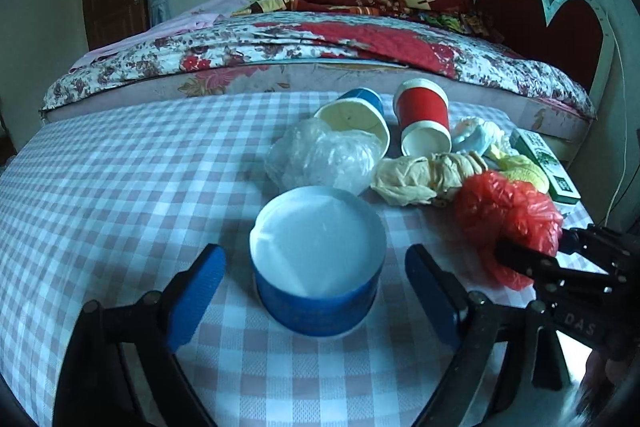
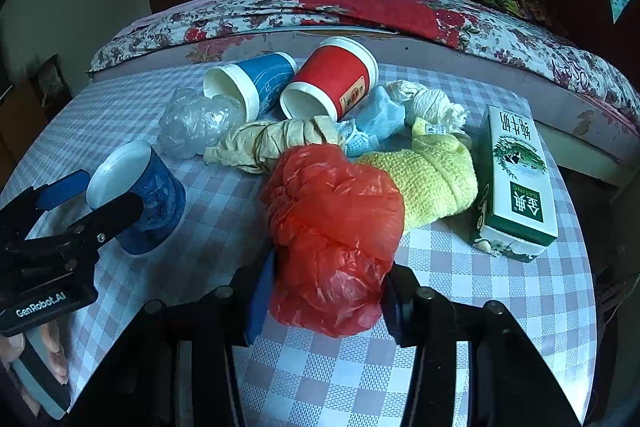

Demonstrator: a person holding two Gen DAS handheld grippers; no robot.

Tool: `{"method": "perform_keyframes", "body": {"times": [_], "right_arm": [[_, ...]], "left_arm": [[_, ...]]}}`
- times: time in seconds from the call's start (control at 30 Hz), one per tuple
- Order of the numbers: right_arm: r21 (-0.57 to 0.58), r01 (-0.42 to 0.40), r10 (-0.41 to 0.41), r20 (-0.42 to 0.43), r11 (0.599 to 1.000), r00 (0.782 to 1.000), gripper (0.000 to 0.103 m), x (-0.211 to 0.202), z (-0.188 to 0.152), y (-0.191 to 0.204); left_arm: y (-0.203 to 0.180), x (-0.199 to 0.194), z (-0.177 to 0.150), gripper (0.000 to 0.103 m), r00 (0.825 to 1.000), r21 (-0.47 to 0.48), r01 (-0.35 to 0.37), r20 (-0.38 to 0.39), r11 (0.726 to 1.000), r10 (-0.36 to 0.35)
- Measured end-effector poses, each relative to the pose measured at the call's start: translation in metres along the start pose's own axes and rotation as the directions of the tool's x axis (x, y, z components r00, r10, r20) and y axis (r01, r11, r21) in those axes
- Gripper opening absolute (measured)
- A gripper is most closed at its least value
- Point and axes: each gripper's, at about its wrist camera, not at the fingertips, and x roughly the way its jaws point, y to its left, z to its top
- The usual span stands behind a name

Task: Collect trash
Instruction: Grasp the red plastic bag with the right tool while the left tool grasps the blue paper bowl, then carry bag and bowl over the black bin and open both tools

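A blue paper cup [image 1: 316, 267] stands upside down on the checked table [image 1: 120, 187]; my left gripper [image 1: 316, 291] is open, one blue pad on each side of it, not touching. It also shows in the right wrist view [image 2: 140, 199]. My right gripper [image 2: 328, 295] is shut on a crumpled red plastic bag [image 2: 336, 227], also seen from the left [image 1: 508, 223]. Behind lie a clear plastic bag [image 1: 320, 155], a tipped blue cup [image 1: 356, 119], a tipped red cup [image 1: 424, 119] and a beige wad [image 1: 424, 175].
A green and white milk carton [image 2: 516, 183], a yellow cloth [image 2: 432, 179], a blue mask [image 2: 380, 123] and a white wad [image 2: 432, 103] lie at the table's right. A bed with a floral quilt [image 1: 280, 43] runs behind the table.
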Motion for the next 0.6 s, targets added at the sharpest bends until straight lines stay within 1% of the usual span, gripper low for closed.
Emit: {"method": "perform_keyframes", "body": {"times": [0.1, 0.13, 0.17, 0.2, 0.23, 0.33, 0.6], "right_arm": [[-0.001, -0.008, 0.008, -0.005, 1.000, 1.000, 0.048, 0.003, 0.000, 0.000], [0.001, -0.011, 0.011, -0.007, 1.000, 1.000, 0.048, 0.004, 0.000, 0.000], [0.004, -0.013, 0.013, -0.007, 1.000, 1.000, 0.048, 0.005, -0.001, 0.000], [0.006, -0.021, 0.021, -0.004, 1.000, 1.000, 0.045, 0.004, -0.002, -0.001], [0.005, -0.028, 0.028, 0.002, 1.000, 1.000, 0.038, 0.001, -0.003, 0.000], [-0.007, -0.033, 0.033, 0.016, 0.999, 0.999, 0.034, -0.007, -0.007, 0.000], [-0.036, -0.037, 0.039, 0.063, 0.999, 0.997, 0.031, -0.037, -0.027, 0.004]], "left_arm": [[-0.001, 0.007, 0.001, 0.083, 1.000, 0.002, 0.002, -0.021, 1.000, -0.002], [0.000, 0.009, 0.002, 0.075, 1.000, 0.003, 0.009, -0.028, 1.000, -0.009], [0.000, 0.008, 0.001, 0.075, 1.000, 0.007, 0.012, -0.027, 1.000, -0.012], [0.001, 0.008, 0.002, 0.075, 1.000, 0.010, 0.004, -0.026, 1.000, -0.004], [0.001, 0.005, 0.002, 0.074, 1.000, 0.015, 0.006, -0.022, 1.000, -0.005], [-0.001, -0.007, -0.001, 0.074, 1.000, 0.028, 0.008, 0.006, 1.000, -0.009], [-0.013, -0.047, -0.018, 0.074, 0.999, 0.051, 0.013, 0.052, 0.999, -0.016]]}}
